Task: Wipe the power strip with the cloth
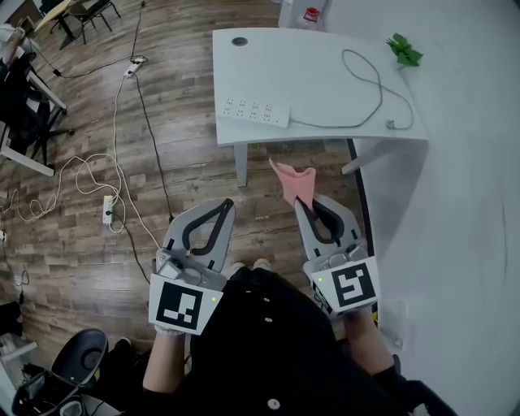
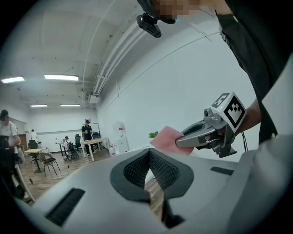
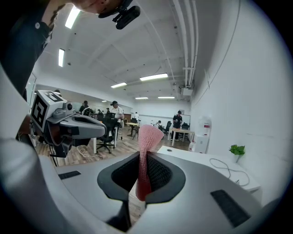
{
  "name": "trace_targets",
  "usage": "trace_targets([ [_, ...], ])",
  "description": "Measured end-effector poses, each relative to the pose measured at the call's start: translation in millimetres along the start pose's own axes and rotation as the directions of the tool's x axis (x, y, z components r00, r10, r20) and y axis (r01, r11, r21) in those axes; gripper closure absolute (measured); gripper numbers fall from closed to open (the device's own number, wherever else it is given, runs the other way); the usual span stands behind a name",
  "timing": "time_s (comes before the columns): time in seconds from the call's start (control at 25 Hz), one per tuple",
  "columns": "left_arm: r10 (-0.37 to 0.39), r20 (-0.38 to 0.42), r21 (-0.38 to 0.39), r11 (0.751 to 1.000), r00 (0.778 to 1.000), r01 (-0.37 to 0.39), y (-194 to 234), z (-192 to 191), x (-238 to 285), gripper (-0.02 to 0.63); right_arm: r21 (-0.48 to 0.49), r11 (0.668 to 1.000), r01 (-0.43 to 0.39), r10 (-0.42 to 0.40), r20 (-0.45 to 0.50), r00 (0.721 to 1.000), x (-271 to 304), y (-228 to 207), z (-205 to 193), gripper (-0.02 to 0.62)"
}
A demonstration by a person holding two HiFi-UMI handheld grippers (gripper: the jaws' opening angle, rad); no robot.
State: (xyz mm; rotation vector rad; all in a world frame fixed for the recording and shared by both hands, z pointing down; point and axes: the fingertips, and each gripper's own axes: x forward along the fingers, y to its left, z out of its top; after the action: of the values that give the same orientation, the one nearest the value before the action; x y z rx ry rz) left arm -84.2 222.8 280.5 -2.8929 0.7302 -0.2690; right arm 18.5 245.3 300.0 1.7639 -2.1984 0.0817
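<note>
The white power strip (image 1: 252, 112) lies near the front left edge of the white table (image 1: 309, 81), and its grey cable (image 1: 370, 89) loops off to the right. My right gripper (image 1: 306, 205) is shut on a pink cloth (image 1: 292, 182), held in the air in front of the table and short of the strip. In the right gripper view the cloth (image 3: 147, 141) stands up out of the closed jaws of my right gripper (image 3: 145, 154). My left gripper (image 1: 224, 206) hovers beside it, shut and empty. In the left gripper view its tips meet at my left gripper (image 2: 149, 153); the cloth (image 2: 165, 139) shows beyond.
A green plant (image 1: 404, 50) and a round cable hole (image 1: 239, 41) are on the table. A red-capped bottle (image 1: 311, 15) stands behind it. White cords and a second strip (image 1: 107, 209) lie on the wooden floor at left. A white wall runs along the right.
</note>
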Motion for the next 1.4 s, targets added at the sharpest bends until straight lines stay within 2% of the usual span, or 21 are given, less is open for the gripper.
trace_targets([
  [0.56, -0.024, 0.016, -0.007, 1.000, 1.000, 0.024, 10, -4, -11, 0.595, 0.017, 0.998, 0.060, -0.060, 0.033, 0.998, -4, 5, 8, 0.538],
  [1.04, -0.050, 0.061, 0.043, 0.998, 0.997, 0.047, 20, 0, -26, 0.595, 0.041, 0.994, 0.105, -0.107, 0.043, 0.993, -3, 23, 8, 0.538],
  [1.4, -0.021, 0.055, 0.047, 0.999, 0.998, 0.018, 41, -7, -1, 0.595, 0.036, 0.995, 0.092, -0.093, 0.046, 0.995, 28, -2, 6, 0.538],
])
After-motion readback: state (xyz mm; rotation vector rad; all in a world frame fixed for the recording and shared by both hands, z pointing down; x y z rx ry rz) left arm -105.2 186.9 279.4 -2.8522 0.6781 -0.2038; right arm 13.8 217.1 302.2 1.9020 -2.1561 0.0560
